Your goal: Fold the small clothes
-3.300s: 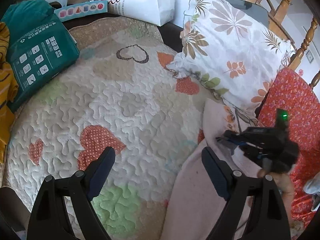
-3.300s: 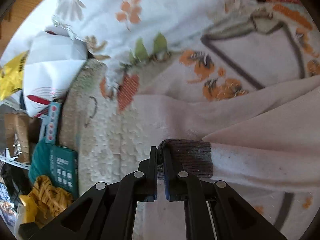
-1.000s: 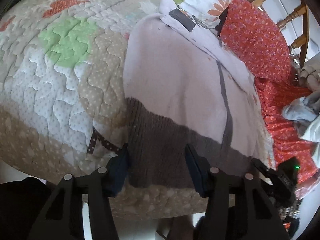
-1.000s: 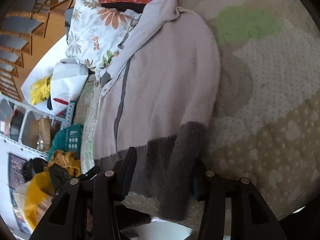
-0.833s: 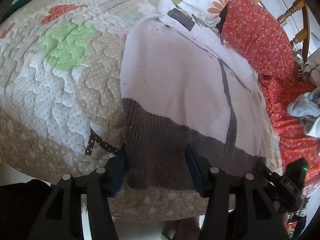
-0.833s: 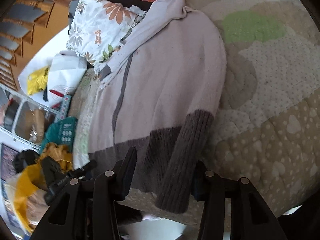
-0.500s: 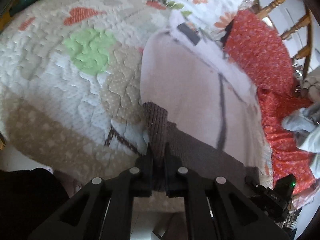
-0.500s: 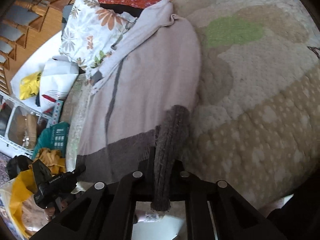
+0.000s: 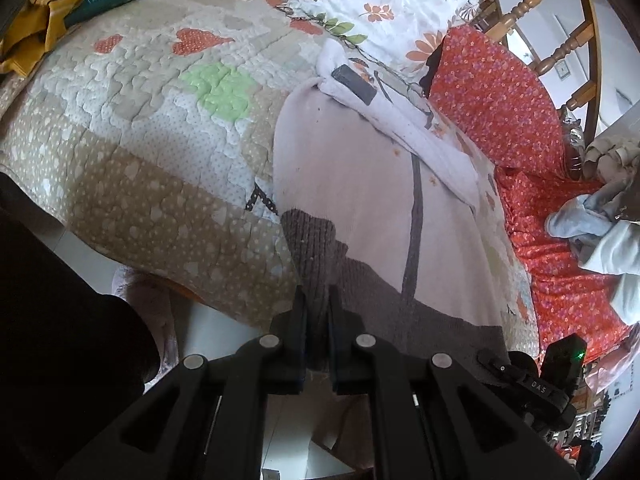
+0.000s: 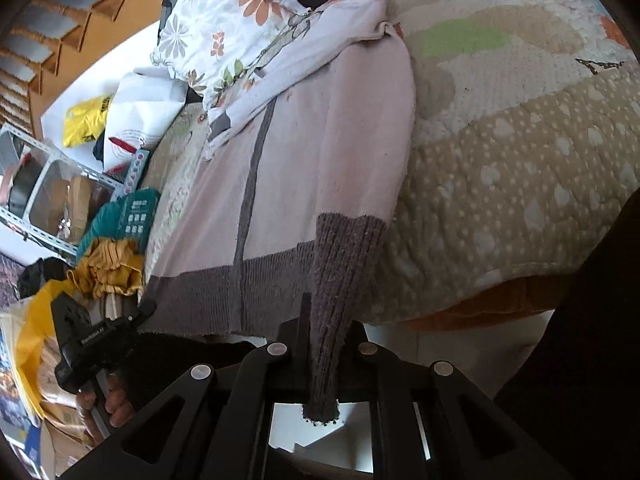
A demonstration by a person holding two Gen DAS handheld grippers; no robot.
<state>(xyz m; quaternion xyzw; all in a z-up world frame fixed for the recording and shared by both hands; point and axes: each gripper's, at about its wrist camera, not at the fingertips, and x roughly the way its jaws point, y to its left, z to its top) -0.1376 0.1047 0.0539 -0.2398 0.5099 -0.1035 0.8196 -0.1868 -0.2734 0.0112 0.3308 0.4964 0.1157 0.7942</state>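
My left tongs (image 9: 318, 312) are clamped on one corner of the brown hem (image 9: 384, 296) of the sweater (image 9: 360, 184), and my right tongs (image 10: 325, 344) are pinched on the other corner. The sweater lies flat along the quilt (image 9: 132, 160) on the bed, hem at the near edge, collar up by the pillow (image 9: 384, 4).

The knit is thick and bunched in each grip. I judge that an uneven lift could slide it out, or drag the far sleeve (image 9: 420, 140) askew.

Count: one sweater, one pillow, two tongs, one quilt.
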